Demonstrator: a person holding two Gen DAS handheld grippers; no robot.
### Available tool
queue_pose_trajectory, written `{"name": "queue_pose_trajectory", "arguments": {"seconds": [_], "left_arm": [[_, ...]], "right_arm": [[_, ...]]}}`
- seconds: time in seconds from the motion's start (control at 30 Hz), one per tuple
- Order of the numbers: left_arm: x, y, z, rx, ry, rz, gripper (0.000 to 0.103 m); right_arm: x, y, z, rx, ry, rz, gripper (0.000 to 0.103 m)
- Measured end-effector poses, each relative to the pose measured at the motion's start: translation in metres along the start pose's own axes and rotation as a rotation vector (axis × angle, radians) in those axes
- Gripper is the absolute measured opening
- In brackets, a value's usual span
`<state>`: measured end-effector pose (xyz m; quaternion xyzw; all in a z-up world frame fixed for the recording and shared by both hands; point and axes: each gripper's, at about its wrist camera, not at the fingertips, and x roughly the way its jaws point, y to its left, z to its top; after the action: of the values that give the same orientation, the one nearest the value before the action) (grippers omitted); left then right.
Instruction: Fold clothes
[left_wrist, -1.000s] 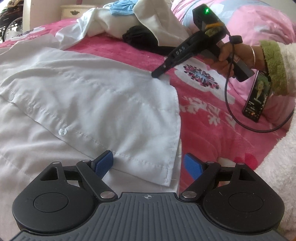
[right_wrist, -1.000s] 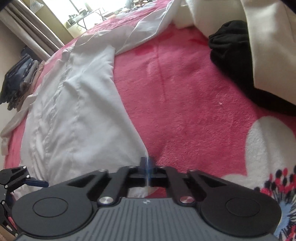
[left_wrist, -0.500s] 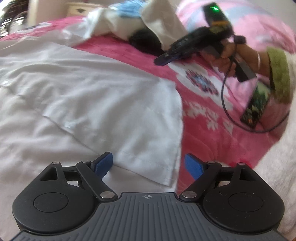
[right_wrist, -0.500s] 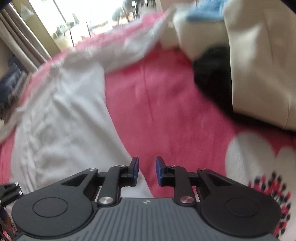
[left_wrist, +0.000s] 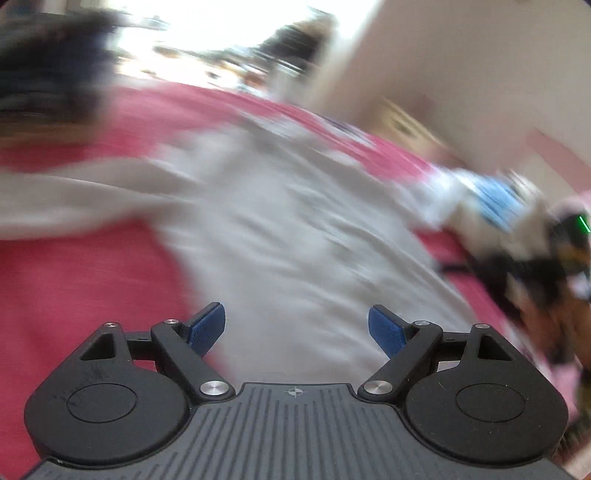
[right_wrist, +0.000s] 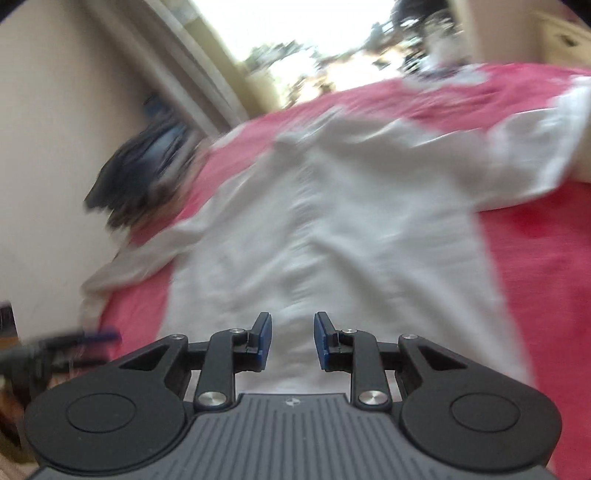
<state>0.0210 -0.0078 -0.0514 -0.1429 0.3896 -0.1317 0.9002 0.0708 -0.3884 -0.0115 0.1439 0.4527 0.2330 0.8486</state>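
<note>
Both views swung since a second ago — hem corner released by right gripper (right_wrist: 291, 341), jaws opening, nothing between them. White shirt (right_wrist: 332, 229) spread on pink blanket (right_wrist: 546, 266), filling frame centre, blurred. Left gripper (left_wrist: 296, 328) spread wide, empty, over shirt. Dark clothes pile (right_wrist: 147, 166) noted at upper left

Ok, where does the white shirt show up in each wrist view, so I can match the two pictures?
Left wrist view: the white shirt fills the centre, running from above the tongs up and to the left, blurred.
Right wrist view: the white shirt fills the centre above the tongs, one sleeve reaching toward the right edge.
Shared landmark: the pink blanket under it.
</note>
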Motion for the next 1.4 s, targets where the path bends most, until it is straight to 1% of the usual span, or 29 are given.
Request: {"name": "queue_pose_trajectory", "arguments": {"seconds": [0.07,0.1,0.13,0.17,0.23,0.27,0.3,0.33,0.37,0.4,0.47,0.53,0.57,0.6,0.63,0.67,0.7,0.8,0.87,0.93,1.0,1.03,1.13,1.17,1.23,1.27,1.33,1.37,1.4], "left_arm": [[-0.021,0.034,0.007,-0.057,-0.051,0.135,0.086],[-0.03,0.049,0.009,-0.065,-0.073,0.215,0.086],[-0.036,0.062,0.008,-0.051,-0.091,0.311,0.086],[-0.038,0.073,0.007,-0.019,-0.099,0.414,0.086],[-0.028,0.088,0.001,0.104,-0.075,0.629,0.086],[-0.02,0.094,-0.002,0.153,-0.053,0.7,0.086],[-0.012,0.101,-0.005,0.19,-0.025,0.751,0.086],[-0.004,0.107,-0.008,0.214,0.001,0.777,0.086],[0.003,0.112,-0.01,0.222,0.024,0.776,0.086],[0.01,0.117,-0.013,0.231,0.047,0.777,0.084],[0.02,0.124,-0.017,0.247,0.085,0.779,0.075],[0.017,0.127,-0.014,0.251,0.082,0.755,0.049],[0.016,0.128,-0.01,0.263,0.09,0.77,0.042],[0.013,0.131,-0.004,0.282,0.096,0.801,0.023],[0.009,0.136,0.001,0.302,0.102,0.832,0.017],[0.005,0.141,0.007,0.322,0.108,0.863,0.015],[0.0,0.145,0.014,0.354,0.102,0.905,0.01],[-0.022,0.155,0.04,0.491,0.042,1.064,0.009],[-0.039,0.154,0.052,0.621,-0.02,1.182,0.009],[-0.051,0.152,0.055,0.769,-0.075,1.289,0.009],[-0.054,0.153,0.047,0.91,-0.084,1.364,0.009],[-0.051,0.156,0.037,0.94,-0.054,1.364,0.009],[-0.036,0.169,0.001,0.932,0.1,1.291,0.011],[-0.029,0.174,-0.013,0.929,0.163,1.259,0.012],[-0.012,0.187,-0.046,0.916,0.314,1.177,0.02],[-0.006,0.19,-0.059,0.912,0.372,1.143,0.02],[-0.002,0.194,-0.078,0.91,0.445,1.11,0.022],[-0.005,0.197,-0.078,0.905,0.458,1.115,0.023],[-0.008,0.199,-0.078,0.9,0.471,1.119,0.031]], "right_arm": [[0.013,0.018,-0.001,-0.031,0.045,0.022,0.027],[0.018,0.025,-0.002,-0.039,0.061,0.033,0.027],[0.023,0.031,-0.004,-0.046,0.077,0.043,0.027],[0.026,0.036,-0.006,-0.049,0.09,0.051,0.027],[0.029,0.043,-0.012,-0.048,0.104,0.061,0.027],[0.032,0.046,-0.015,-0.044,0.117,0.064,0.027],[0.035,0.047,-0.018,-0.038,0.131,0.063,0.027],[0.038,0.048,-0.021,-0.032,0.144,0.063,0.027],[0.04,0.049,-0.024,-0.027,0.158,0.062,0.027],[0.042,0.05,-0.027,-0.023,0.171,0.06,0.027],[0.041,0.052,-0.034,-0.028,0.193,0.044,0.027],[0.039,0.054,-0.038,-0.034,0.2,0.03,0.027],[0.038,0.054,-0.04,-0.037,0.199,0.025,0.027],[0.036,0.054,-0.04,-0.04,0.198,0.021,0.027],[0.035,0.054,-0.041,-0.042,0.195,0.017,0.027],[0.034,0.053,-0.041,-0.042,0.193,0.013,0.027],[0.034,0.052,-0.04,-0.039,0.191,0.01,0.027],[0.035,0.048,-0.037,-0.03,0.187,0.004,0.027],[0.035,0.046,-0.036,-0.027,0.184,0.002,0.027],[0.035,0.044,-0.036,-0.024,0.184,0.001,0.028],[0.035,0.042,-0.037,-0.018,0.186,-0.001,0.029],[0.036,0.041,-0.038,-0.013,0.189,-0.002,0.029],[0.04,0.036,-0.041,0.004,0.2,-0.005,0.03],[0.041,0.035,-0.042,0.01,0.204,-0.006,0.03],[0.042,0.034,-0.042,0.018,0.211,-0.01,0.03],[0.042,0.034,-0.041,0.019,0.212,-0.013,0.03],[0.039,0.035,-0.04,0.014,0.206,-0.017,0.031],[0.037,0.036,-0.039,0.01,0.199,-0.021,0.033],[0.035,0.036,-0.037,0.006,0.191,-0.025,0.034]]}}
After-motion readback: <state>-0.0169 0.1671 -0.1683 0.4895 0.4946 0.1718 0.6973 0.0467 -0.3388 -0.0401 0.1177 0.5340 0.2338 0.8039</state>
